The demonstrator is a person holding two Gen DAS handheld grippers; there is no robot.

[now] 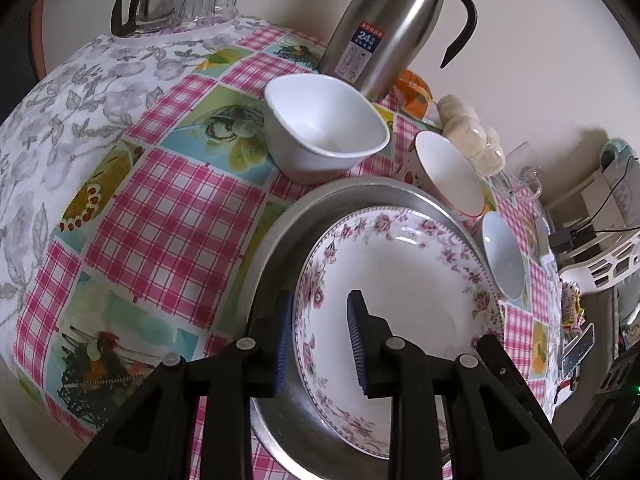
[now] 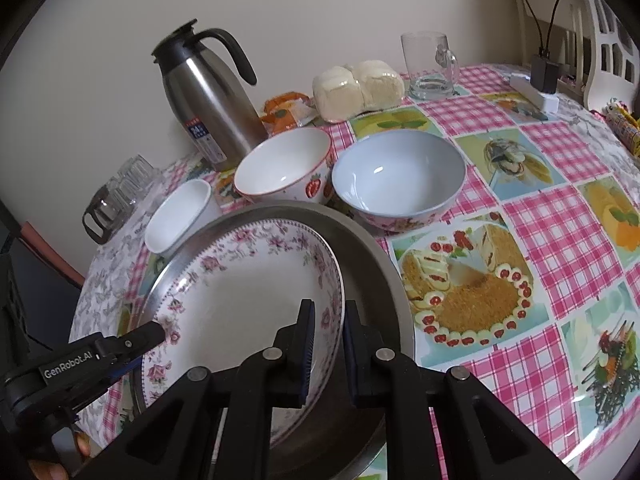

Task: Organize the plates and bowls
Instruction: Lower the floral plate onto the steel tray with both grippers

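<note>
A floral-rimmed plate (image 1: 400, 292) (image 2: 240, 296) lies inside a round metal tray (image 1: 280, 248) (image 2: 372, 264). My left gripper (image 1: 320, 340) straddles the plate's left rim, jaws apart with a gap around the rim. My right gripper (image 2: 328, 344) straddles the plate's right rim, jaws narrow but a gap shows. The left gripper also shows in the right wrist view (image 2: 152, 336). Behind the tray stand a white square bowl (image 1: 324, 128) (image 2: 180, 216), a strawberry-print bowl (image 1: 448, 172) (image 2: 284, 168) and a pale blue bowl (image 1: 504, 256) (image 2: 400, 176).
A steel thermos jug (image 1: 380, 28) (image 2: 204, 100) stands at the back by the wall. Wrapped buns (image 2: 356, 88), a glass mug (image 2: 428, 64), a power strip (image 2: 536, 88) and a glass pot with tumblers (image 1: 160, 4) sit around the checked tablecloth.
</note>
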